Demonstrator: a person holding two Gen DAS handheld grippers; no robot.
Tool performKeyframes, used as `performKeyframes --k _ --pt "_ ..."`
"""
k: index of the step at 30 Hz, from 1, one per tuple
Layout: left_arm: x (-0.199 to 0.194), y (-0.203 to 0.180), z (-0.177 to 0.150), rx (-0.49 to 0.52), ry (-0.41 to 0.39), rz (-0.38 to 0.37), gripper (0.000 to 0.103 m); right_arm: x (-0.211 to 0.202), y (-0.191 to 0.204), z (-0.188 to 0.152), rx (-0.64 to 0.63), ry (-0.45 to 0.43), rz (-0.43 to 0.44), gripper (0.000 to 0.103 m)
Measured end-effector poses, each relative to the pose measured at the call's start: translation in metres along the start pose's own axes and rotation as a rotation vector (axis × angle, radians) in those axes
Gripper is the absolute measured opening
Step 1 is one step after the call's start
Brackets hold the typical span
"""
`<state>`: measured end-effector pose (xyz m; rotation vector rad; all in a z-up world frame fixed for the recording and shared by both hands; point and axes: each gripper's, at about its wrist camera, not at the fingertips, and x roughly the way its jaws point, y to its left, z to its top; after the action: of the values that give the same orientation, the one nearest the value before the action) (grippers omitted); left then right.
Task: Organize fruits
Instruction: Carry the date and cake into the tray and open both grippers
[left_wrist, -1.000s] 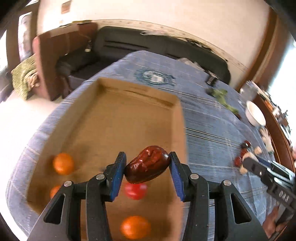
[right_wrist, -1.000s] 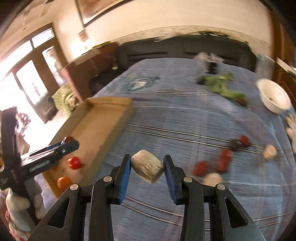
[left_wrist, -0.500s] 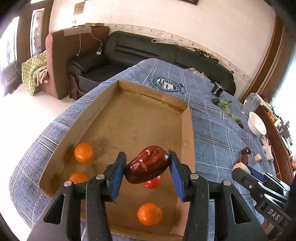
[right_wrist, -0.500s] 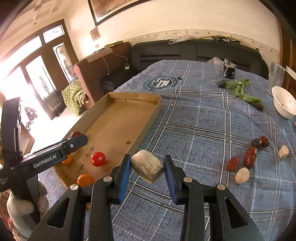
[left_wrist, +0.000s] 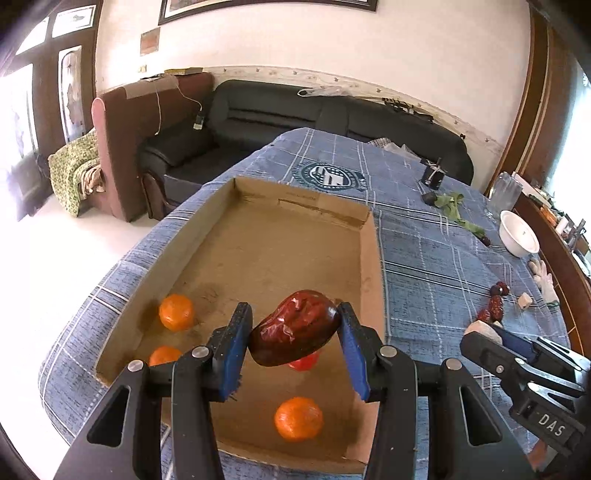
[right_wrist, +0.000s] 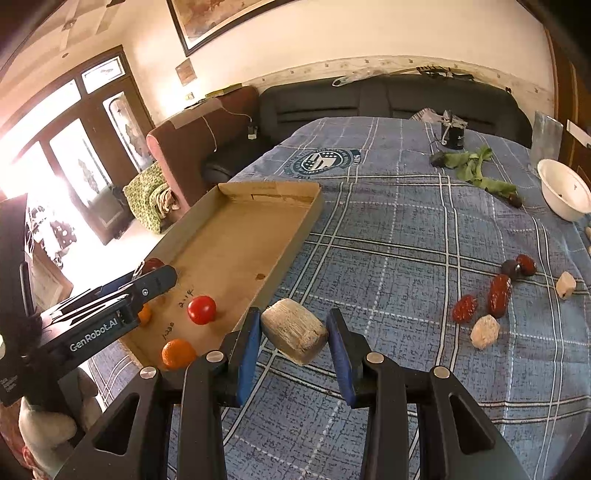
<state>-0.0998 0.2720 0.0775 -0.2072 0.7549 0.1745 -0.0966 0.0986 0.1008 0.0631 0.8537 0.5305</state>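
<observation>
My left gripper (left_wrist: 295, 338) is shut on a glossy dark red fruit (left_wrist: 295, 332), held above the near end of the shallow cardboard box (left_wrist: 369, 258). Three oranges lie in that box, one (left_wrist: 176, 311) at the left, one (left_wrist: 164, 355) half hidden by a finger, one (left_wrist: 298, 418) near the front, and a red tomato (left_wrist: 304, 363) peeks out under the held fruit. My right gripper (right_wrist: 293, 338) is shut on a pale beige chunk (right_wrist: 293, 336) over the blue checked cloth, just right of the box (right_wrist: 295, 240). The tomato (right_wrist: 201, 309) and an orange (right_wrist: 178, 353) show there too.
Loose on the cloth at the right lie dark red fruits (right_wrist: 499, 290), a small dark one (right_wrist: 509, 267) and pale chunks (right_wrist: 484, 331). A white bowl (right_wrist: 561, 188), green leaves (right_wrist: 476, 166) and a small black object (right_wrist: 453, 134) sit farther back. A dark sofa stands beyond the table.
Both views have shifted so the box and table sit lower and farther left in frame. Each gripper keeps its grip on its piece.
</observation>
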Motion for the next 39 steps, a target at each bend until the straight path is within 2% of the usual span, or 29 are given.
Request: performKeyframes --k 7,13,18,22,32,36,39 --pt "0.019 0.03 0.022 -0.001 0.025 0.017 0.046 0.015 0.02 0.016 -0.058 0.019 0.018 0.04" --pt "0.055 0.063 0.053 0.001 0.087 0.073 0.046 0.05 0.044 0.038 -0.113 0.045 0.04 0.04" --pt "0.088 0.072 0.056 -0.001 0.162 0.081 0.046 0.093 0.059 0.045 -0.13 0.115 0.047 0.04" --pt "0.101 0.072 0.054 0.003 0.19 0.083 0.046 0.119 0.067 0.044 -0.143 0.158 0.037 0.04" --pt "0.107 0.076 0.054 -0.021 0.214 0.071 0.047 0.146 0.081 0.038 -0.195 0.191 0.016 0.041" --pt "0.097 0.075 0.054 -0.025 0.196 0.07 0.049 0.149 0.081 0.042 -0.202 0.189 0.028 0.041" --pt "0.081 0.071 0.057 -0.013 0.156 0.082 0.054 0.141 0.082 0.041 -0.214 0.166 0.021 0.041"
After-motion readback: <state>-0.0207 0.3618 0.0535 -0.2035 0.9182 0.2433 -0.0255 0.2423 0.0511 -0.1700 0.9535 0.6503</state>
